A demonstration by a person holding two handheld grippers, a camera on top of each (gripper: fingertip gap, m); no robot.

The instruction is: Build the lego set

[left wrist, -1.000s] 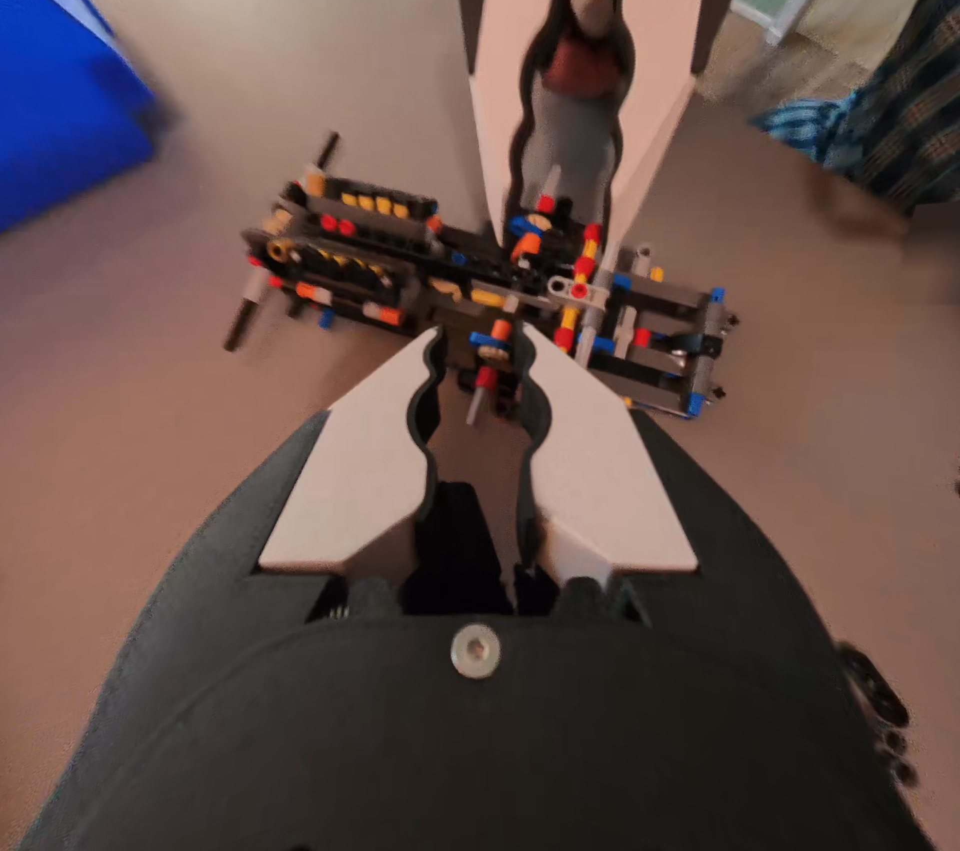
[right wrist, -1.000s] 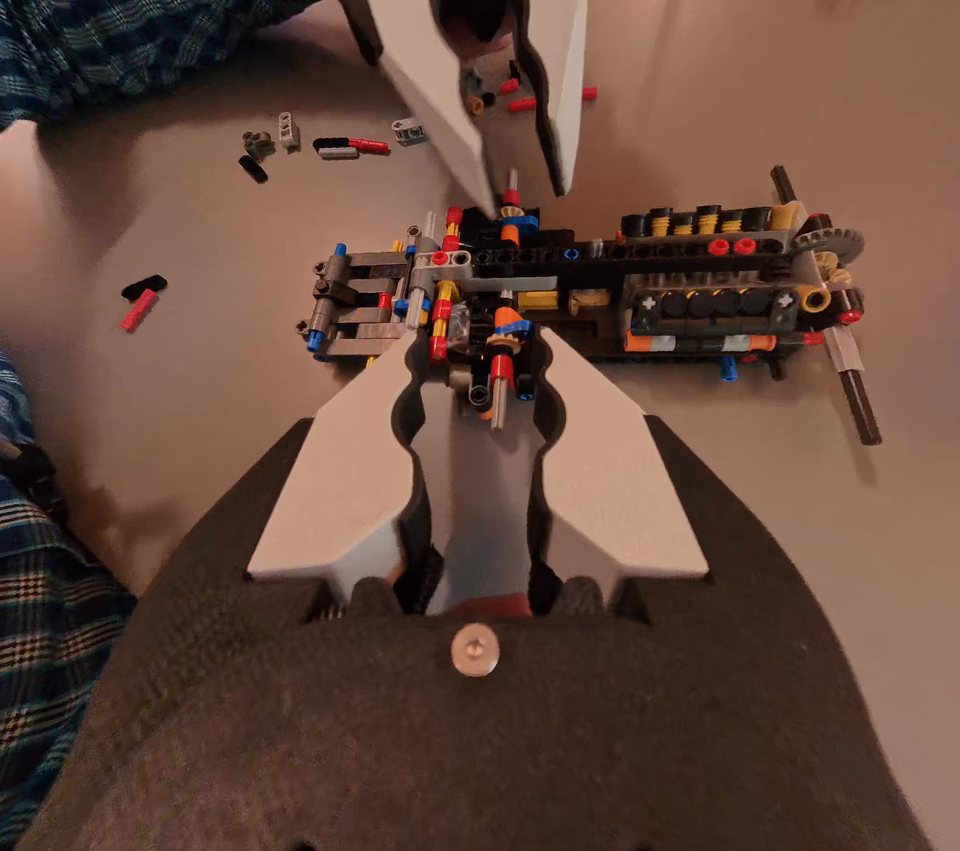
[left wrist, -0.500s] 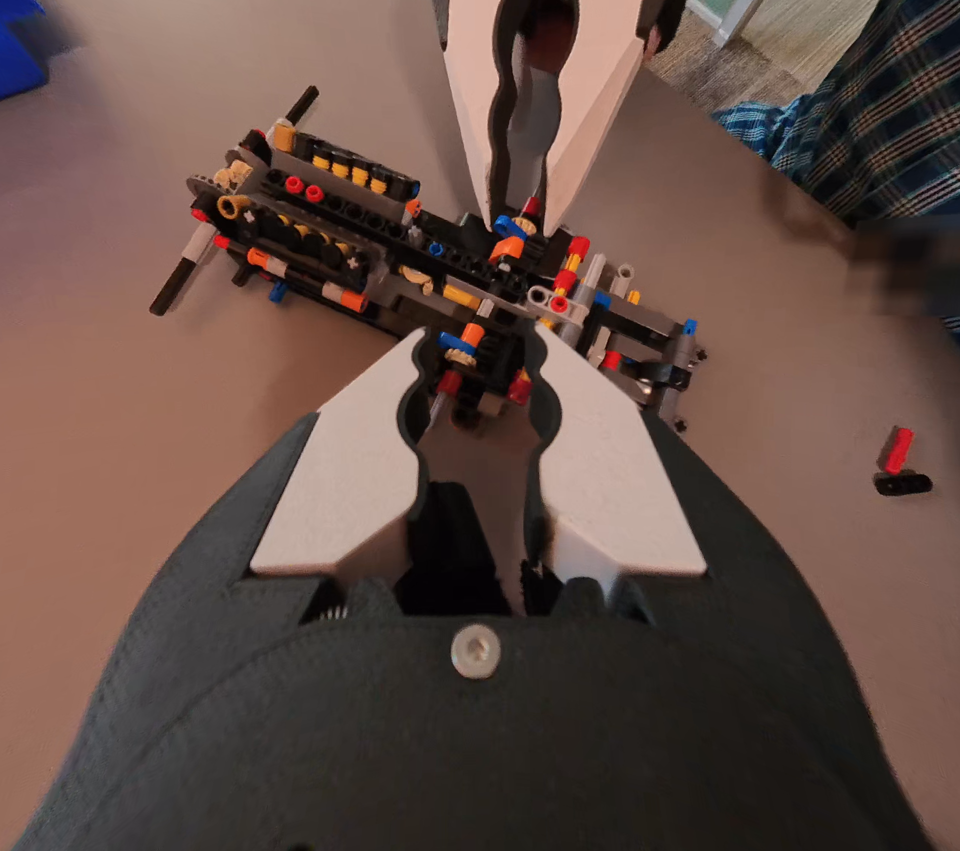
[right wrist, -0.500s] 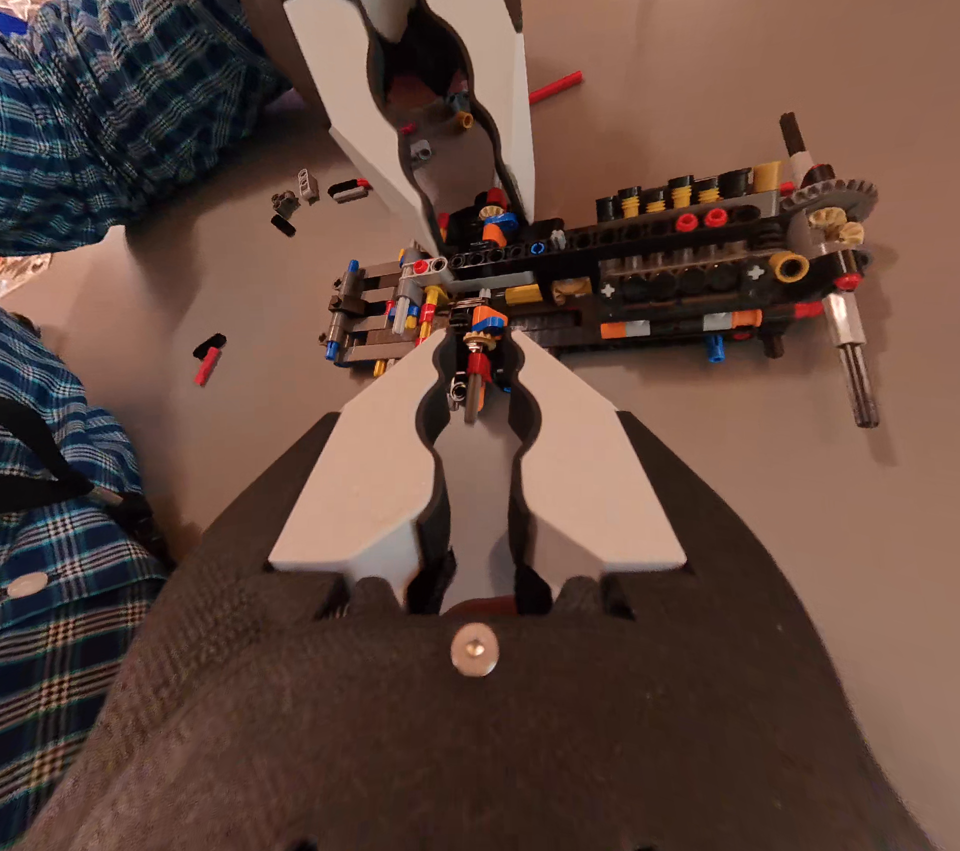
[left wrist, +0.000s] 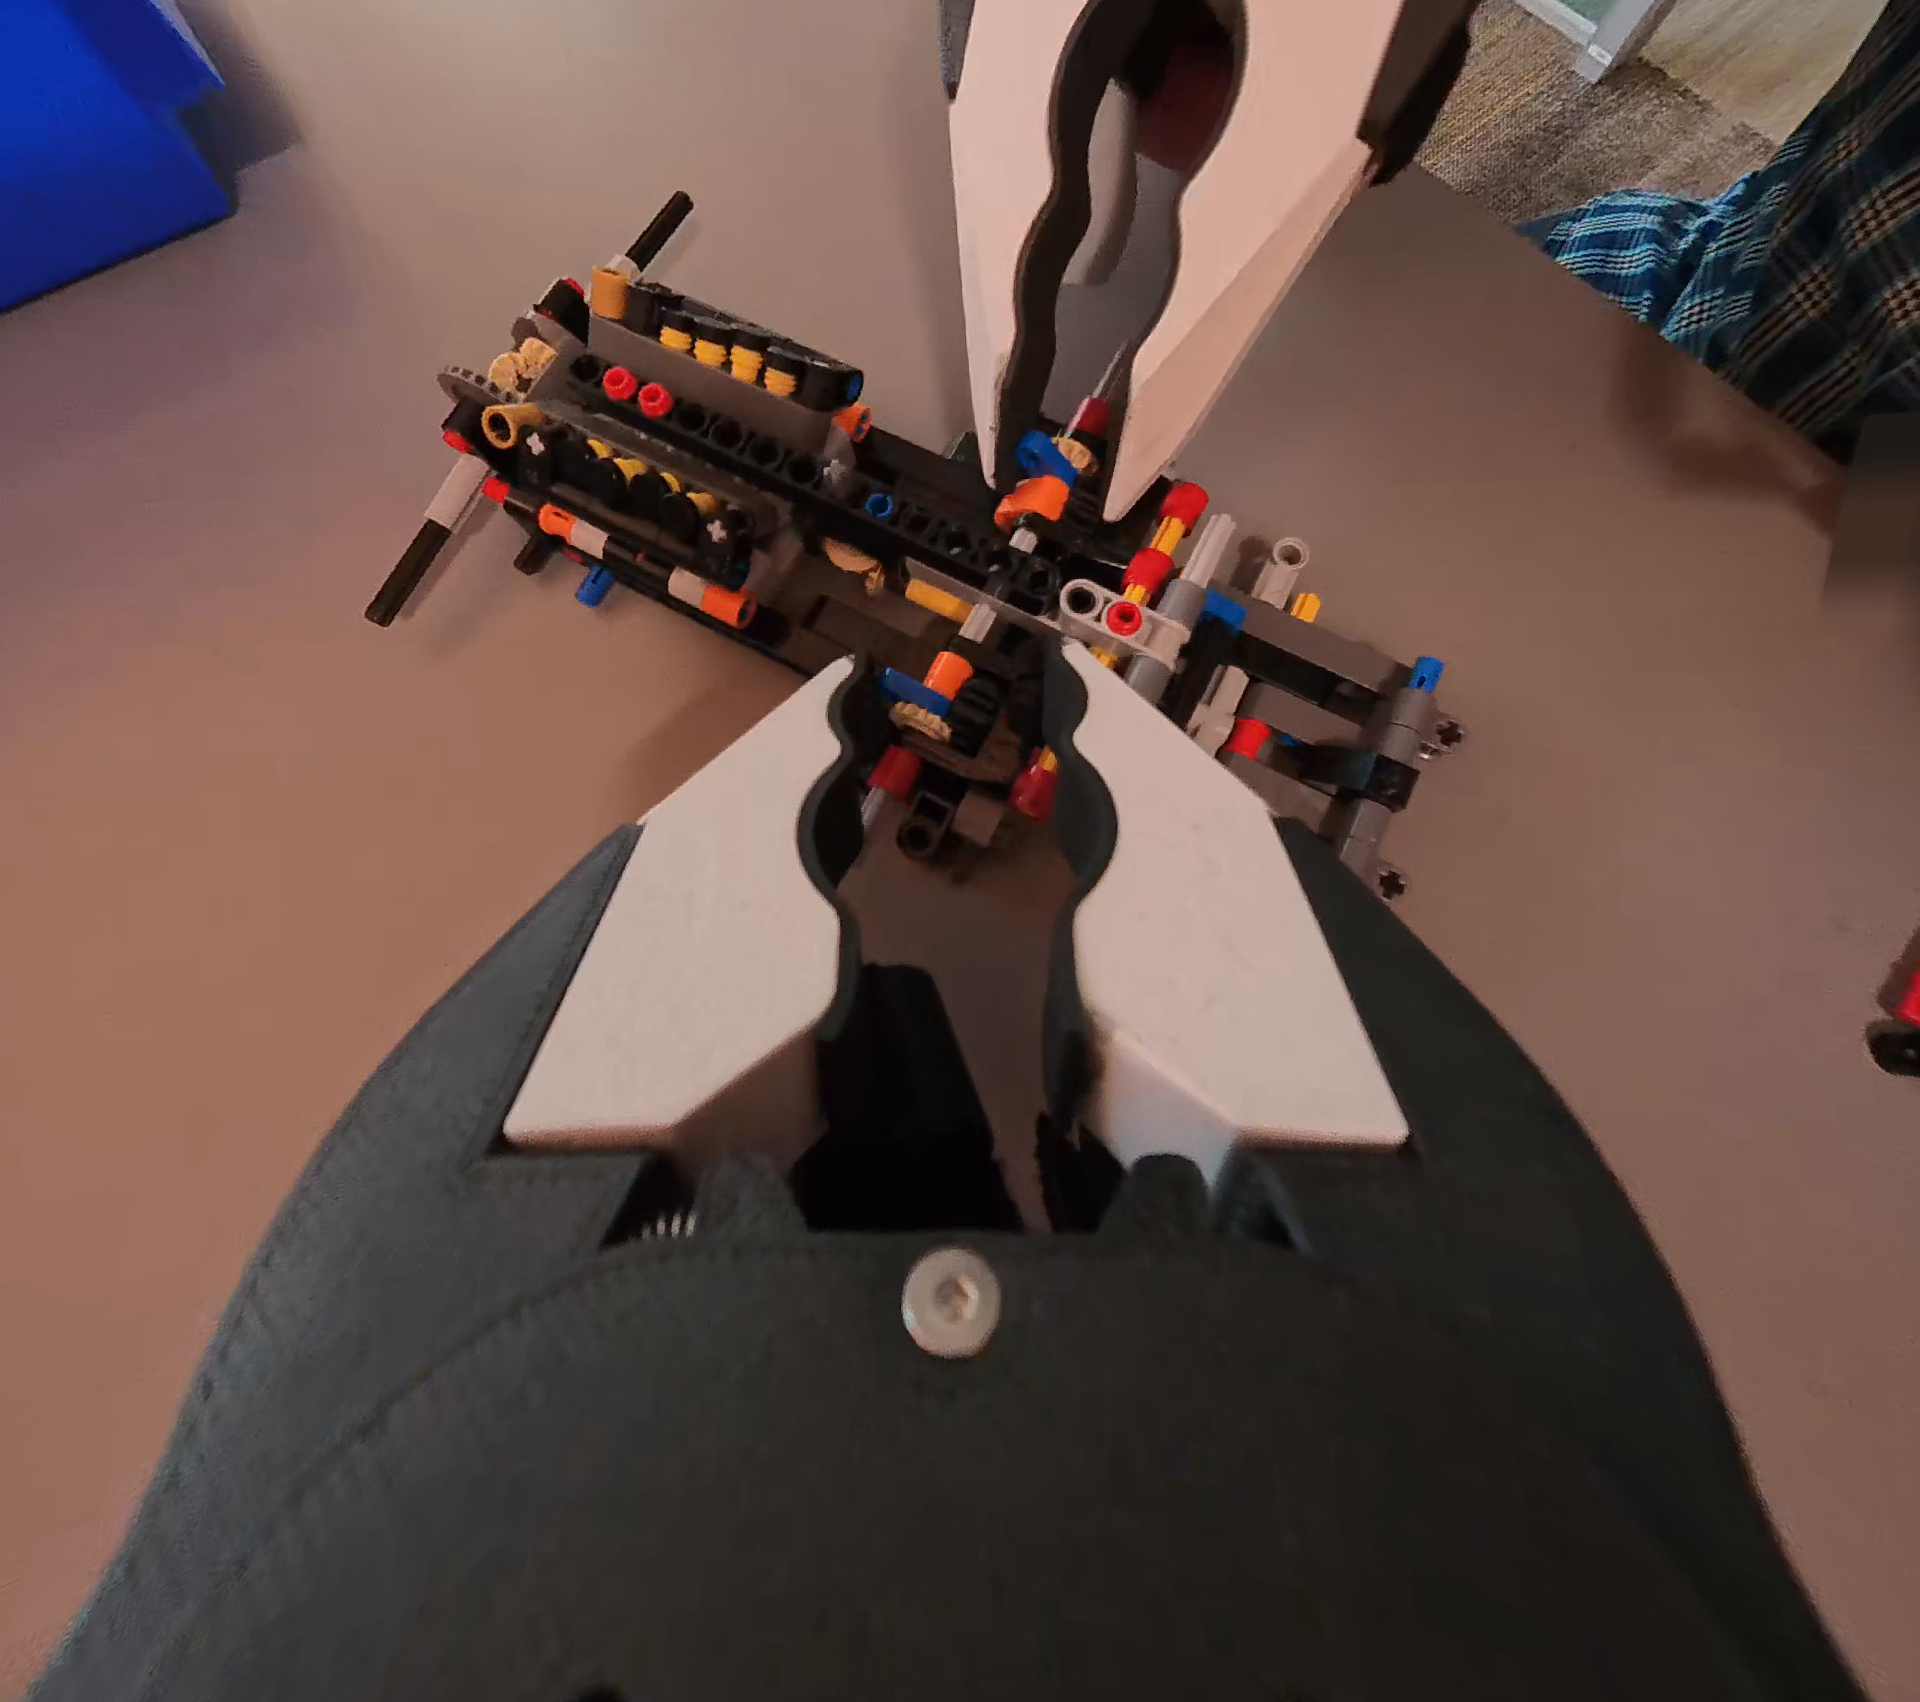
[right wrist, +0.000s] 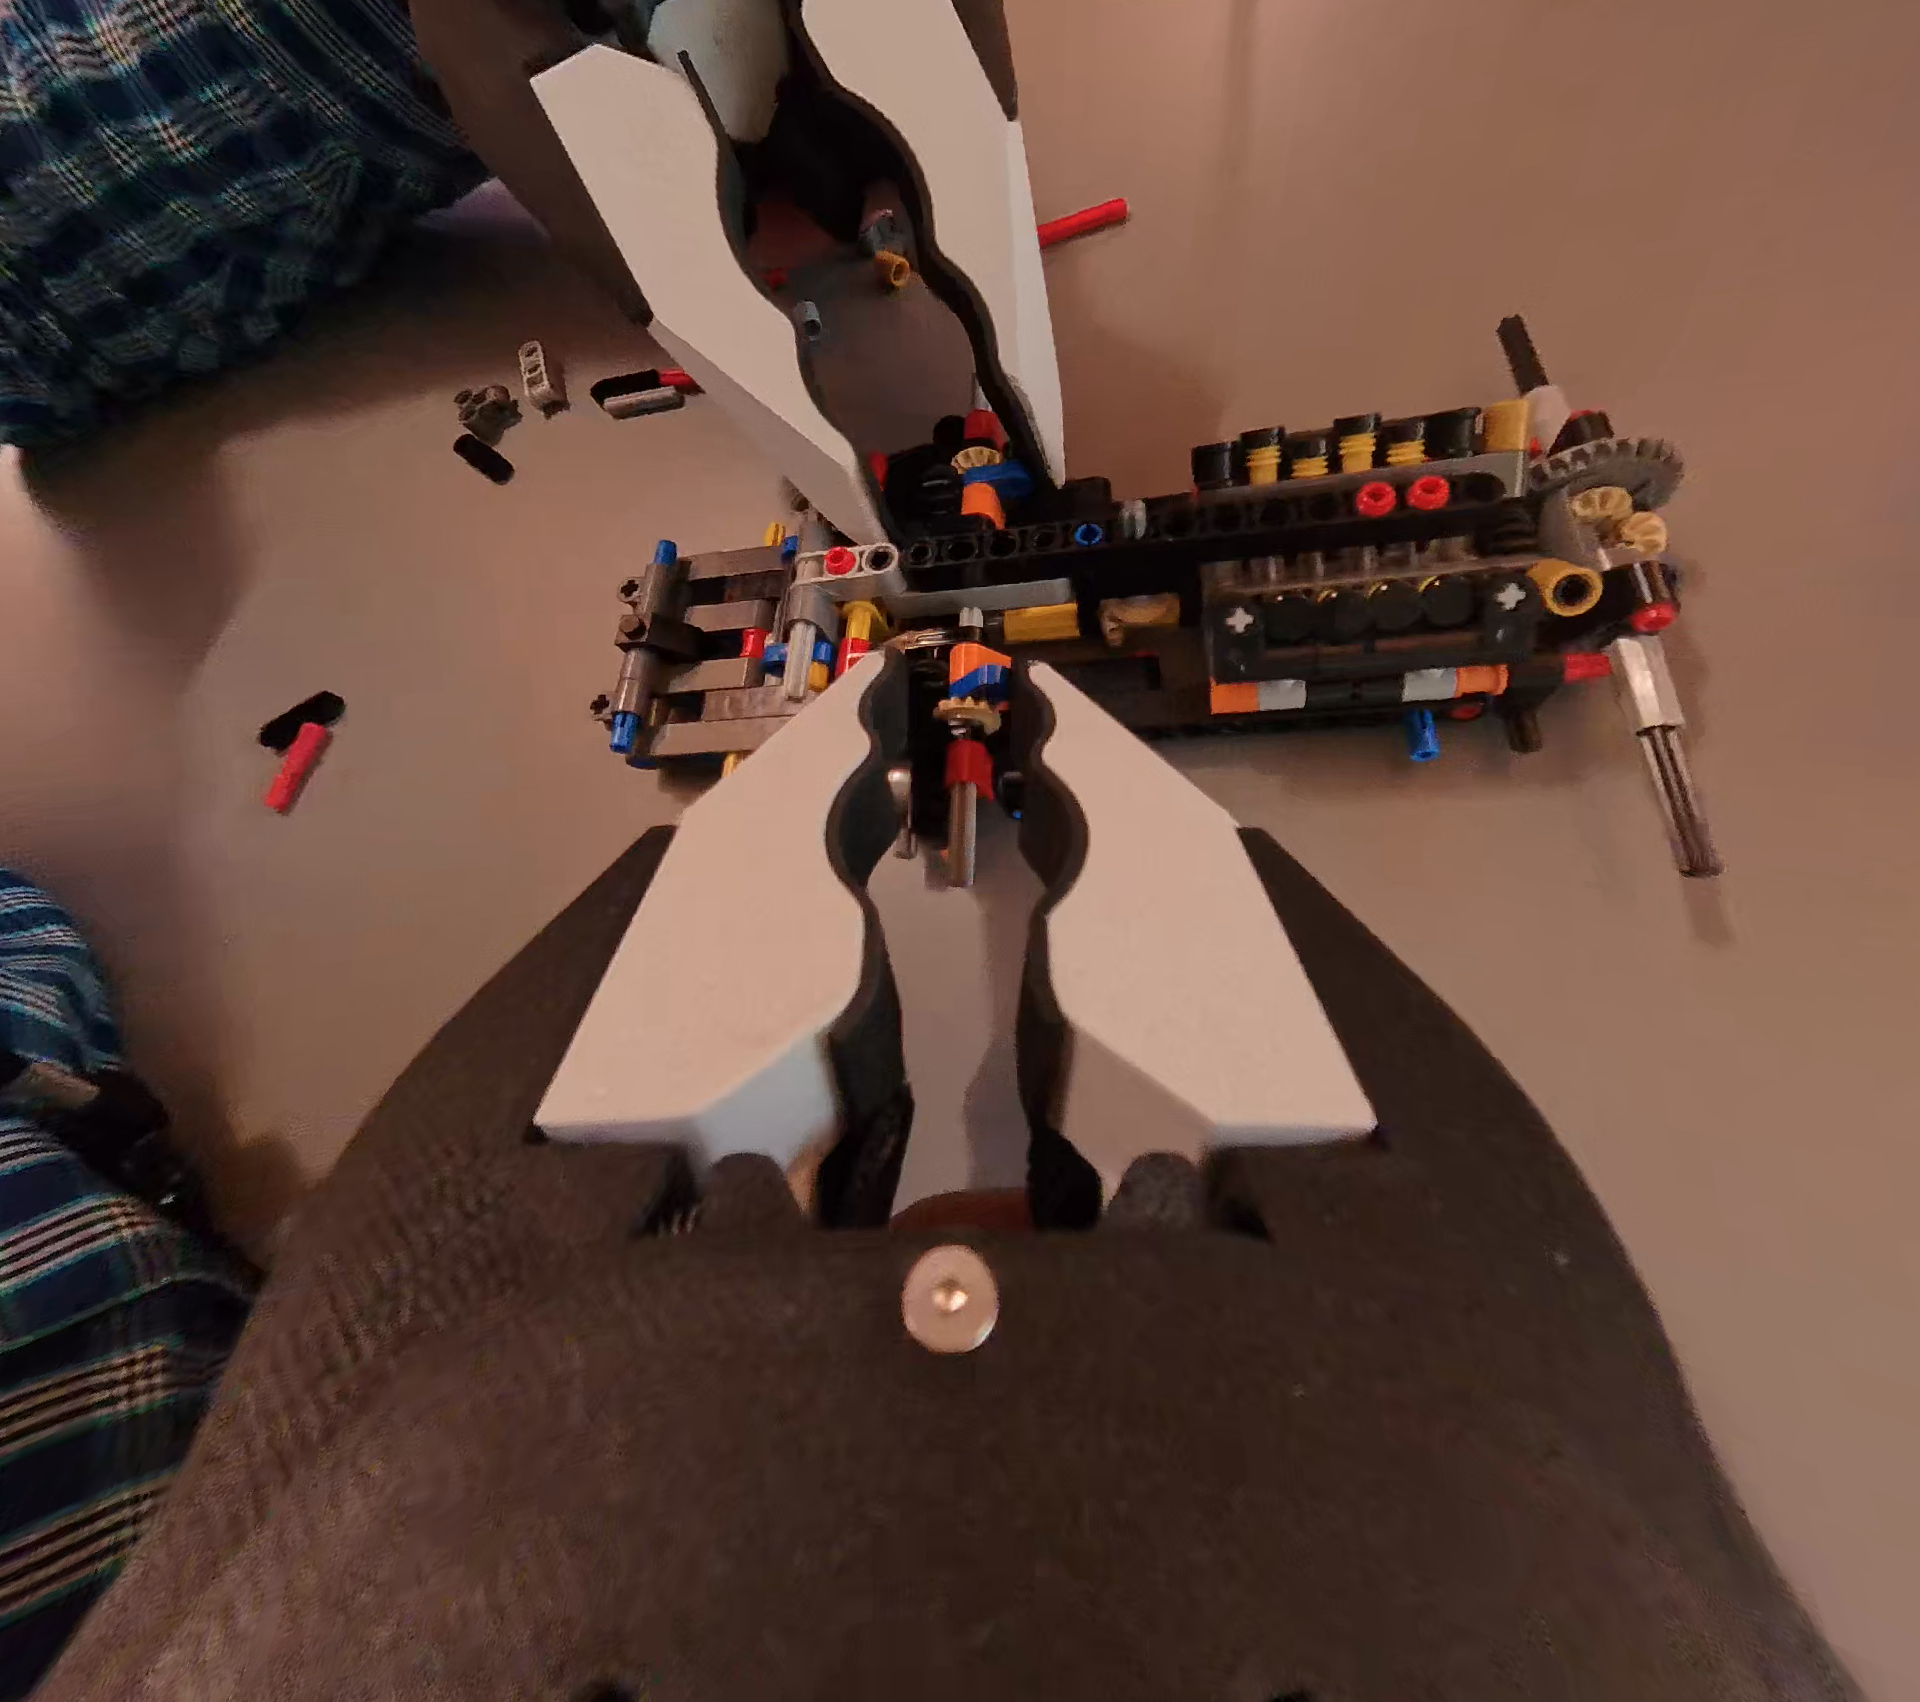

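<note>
The left tool (left wrist: 951,696) and right tool (right wrist: 956,696) each clamp opposite sides of the lego model (right wrist: 1143,603). It lies mid-surface (right wrist: 1558,198).

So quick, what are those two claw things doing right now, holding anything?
Left gripper: fingers apart around one side axle of the lego model; grip cannot be told.
Right gripper: fingers apart around the opposite axle; grip cannot be told.
</note>
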